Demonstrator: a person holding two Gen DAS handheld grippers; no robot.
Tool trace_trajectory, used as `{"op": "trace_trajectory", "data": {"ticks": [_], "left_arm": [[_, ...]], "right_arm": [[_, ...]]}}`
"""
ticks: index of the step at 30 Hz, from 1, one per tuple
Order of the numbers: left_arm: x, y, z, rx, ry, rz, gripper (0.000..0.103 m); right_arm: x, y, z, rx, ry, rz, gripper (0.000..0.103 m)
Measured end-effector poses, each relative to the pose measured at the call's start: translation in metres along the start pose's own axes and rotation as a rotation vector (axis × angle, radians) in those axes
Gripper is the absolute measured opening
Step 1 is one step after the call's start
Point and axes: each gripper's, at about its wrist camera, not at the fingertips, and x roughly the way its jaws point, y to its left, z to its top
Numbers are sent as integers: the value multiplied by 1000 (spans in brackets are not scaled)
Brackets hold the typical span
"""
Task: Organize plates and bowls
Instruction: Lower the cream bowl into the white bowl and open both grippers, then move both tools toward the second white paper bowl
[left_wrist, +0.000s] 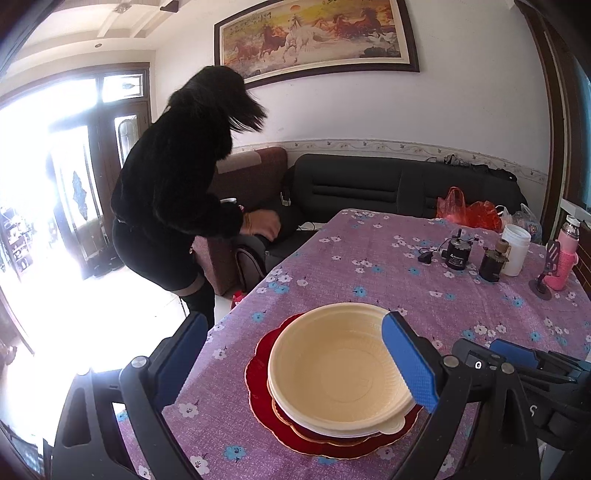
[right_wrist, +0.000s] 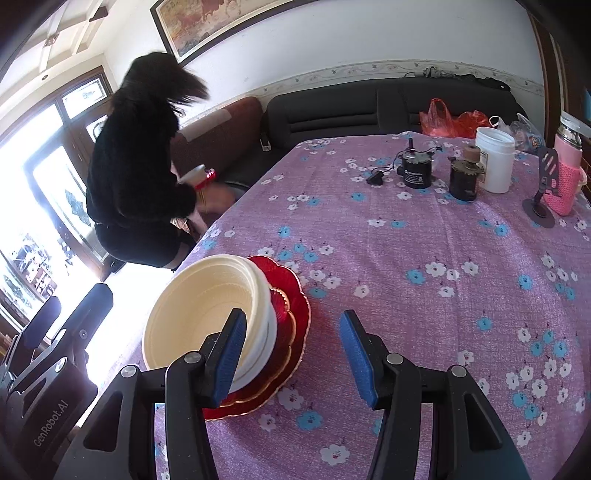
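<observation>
- We see the cream bowls (left_wrist: 341, 373) nested in a stack, sitting on red scalloped plates (left_wrist: 258, 384) with gold rims, near the table's left edge.
- The table is covered by a purple floral tablecloth (left_wrist: 388, 266) with white and blue flowers.
- Our left gripper (left_wrist: 295, 358) has its jaws spread wide; its right blue pad stands in front of the bowl's right rim in the left wrist view, while the left pad hangs off past the table edge. Nothing is clamped between them.
- Our right gripper (right_wrist: 291, 354) is partly open, with only bare cloth between its pads. Its left finger shows just in front of the bowl stack's side wall; whether it touches, we cannot tell. It holds nothing.
- In the left wrist view the right gripper's black body shows low at the right, beside the plates.
- At the table's far right corner we note two dark cylindrical motors (right_wrist: 415, 170), one with a cord and plug, a white plastic jar (right_wrist: 495, 162), a pink knit-sleeved flask (right_wrist: 567, 173) and a small dark stand (right_wrist: 541, 206).
- These are well apart from the stack, with open cloth between.
- Beyond the table stands a black sofa (left_wrist: 388, 184) with red plastic bags (left_wrist: 469, 212) on it, and a brown seat to its left.
- A person in black (left_wrist: 173, 195) bends by the table's far left corner, near the sofa.
- A framed horse painting (left_wrist: 314, 33) hangs on the wall, and a bright glazed door stands at the left.
</observation>
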Motion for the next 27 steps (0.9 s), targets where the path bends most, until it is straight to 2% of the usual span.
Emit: {"op": "trace_trajectory", "data": {"ticks": [12, 27], "left_arm": [[-8, -22, -2, 29, 18, -62, 95], [-13, -58, -3, 86, 21, -119, 95]], "right_arm": [[-17, -41, -11, 63, -14, -13, 58], [-51, -101, -19, 109, -66, -105, 58]]}}
